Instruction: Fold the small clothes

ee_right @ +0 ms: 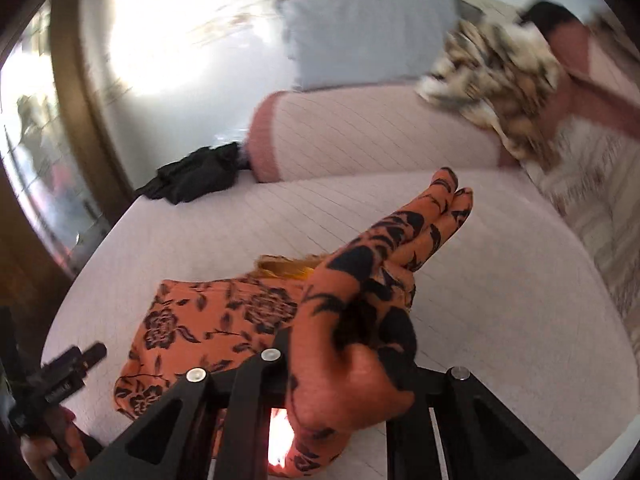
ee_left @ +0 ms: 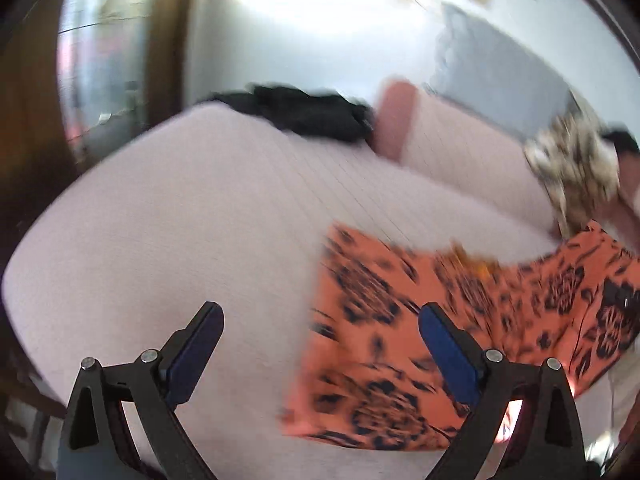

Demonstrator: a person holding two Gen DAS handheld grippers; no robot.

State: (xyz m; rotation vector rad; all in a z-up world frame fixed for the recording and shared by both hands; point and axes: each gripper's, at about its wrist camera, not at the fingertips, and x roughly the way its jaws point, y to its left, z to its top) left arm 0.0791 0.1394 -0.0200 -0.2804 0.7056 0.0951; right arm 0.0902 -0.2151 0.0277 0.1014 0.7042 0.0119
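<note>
An orange garment with a black flower print (ee_left: pixel 420 320) lies on a pale pink bed cover (ee_left: pixel 180 220). My left gripper (ee_left: pixel 320 344) is open and empty, just above the cover at the garment's left edge. My right gripper (ee_right: pixel 344 360) is shut on a bunched part of the same orange garment (ee_right: pixel 360 300) and holds it lifted above the bed; the rest lies flat to the left (ee_right: pixel 208 320). The left gripper also shows at the lower left of the right wrist view (ee_right: pixel 76 364).
A black garment (ee_left: pixel 312 112) lies at the far edge of the bed, next to a pink pillow (ee_right: pixel 360 136). A leopard-print cloth (ee_right: pixel 500 80) lies at the right. A grey pillow (ee_right: pixel 368 36) leans on the wall. A wooden door frame (ee_right: pixel 84 100) stands left.
</note>
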